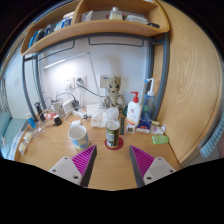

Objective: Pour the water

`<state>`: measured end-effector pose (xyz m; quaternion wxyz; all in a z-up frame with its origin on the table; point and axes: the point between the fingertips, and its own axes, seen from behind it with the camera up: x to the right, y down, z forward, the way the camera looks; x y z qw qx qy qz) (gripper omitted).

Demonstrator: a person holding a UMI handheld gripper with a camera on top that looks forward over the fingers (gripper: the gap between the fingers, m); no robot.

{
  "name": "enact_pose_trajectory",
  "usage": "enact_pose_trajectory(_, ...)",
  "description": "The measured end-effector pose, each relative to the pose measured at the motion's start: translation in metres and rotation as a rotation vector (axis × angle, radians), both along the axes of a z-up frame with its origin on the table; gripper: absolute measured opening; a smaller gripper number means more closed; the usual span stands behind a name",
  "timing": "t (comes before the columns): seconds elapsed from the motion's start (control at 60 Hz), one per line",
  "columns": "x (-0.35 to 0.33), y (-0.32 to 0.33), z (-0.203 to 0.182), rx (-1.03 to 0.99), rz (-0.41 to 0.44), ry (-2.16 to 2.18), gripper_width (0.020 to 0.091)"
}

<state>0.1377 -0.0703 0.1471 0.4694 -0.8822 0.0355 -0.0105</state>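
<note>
Bottle (113,128) is seen upright on a red coaster (114,144) just ahead of the released gripper (113,160); a mug (79,136) stands left of it.

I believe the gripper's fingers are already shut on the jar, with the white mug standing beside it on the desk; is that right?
Not quite: the gripper is open and holds nothing. In the gripper view the jar stands on the desk just beyond the fingers, untouched. The white mug does stand beside it on the desk.
</note>
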Motion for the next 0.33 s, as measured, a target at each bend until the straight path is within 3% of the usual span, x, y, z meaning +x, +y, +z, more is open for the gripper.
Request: enact_pose_trajectory(0.333,0.013,0.002,0.013,0.005,-0.021,-0.021,0.0651)
